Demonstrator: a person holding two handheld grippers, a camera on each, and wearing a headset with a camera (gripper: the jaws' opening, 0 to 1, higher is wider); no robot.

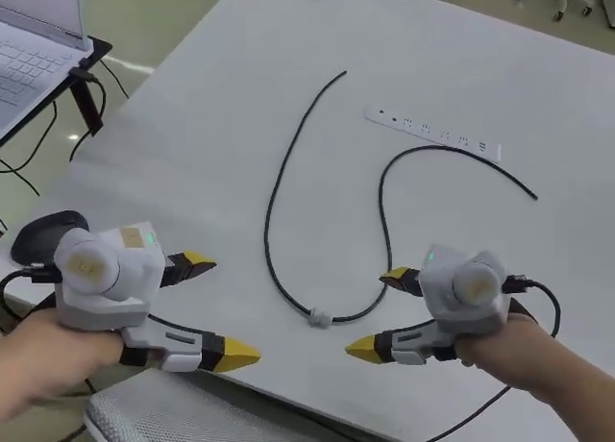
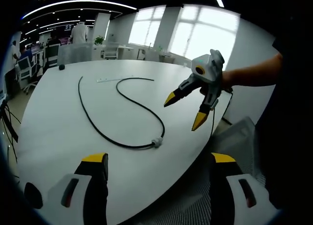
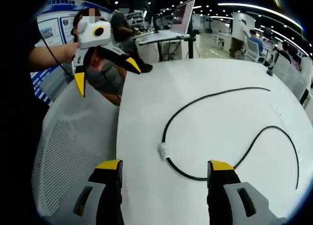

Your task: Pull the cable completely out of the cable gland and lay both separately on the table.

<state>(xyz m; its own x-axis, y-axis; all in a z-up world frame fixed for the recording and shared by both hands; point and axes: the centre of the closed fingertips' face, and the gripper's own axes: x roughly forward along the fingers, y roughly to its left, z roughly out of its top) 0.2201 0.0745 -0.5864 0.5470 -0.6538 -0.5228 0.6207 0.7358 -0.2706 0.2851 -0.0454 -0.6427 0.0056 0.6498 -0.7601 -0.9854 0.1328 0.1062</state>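
Two tongs stand apart and empty: left tongs (image 1: 226,307), right tongs (image 1: 373,310). Cable gland (image 1: 319,317) sits threaded on the cable (image 1: 272,197), on the bench (image 1: 173,173) between them. Advise clamping gland firmly, gripping cable just beside, pulling straight.

Left gripper (image 1: 219,307) and right gripper (image 1: 377,310) match: white-grey bodies, black fingers (image 1: 179,267) capped with pointed yellow tips. Grey plates (image 2: 56,198) with dark oblong slots sit at the finger bases; a black lead (image 1: 550,298) trails behind the right gripper's fingers
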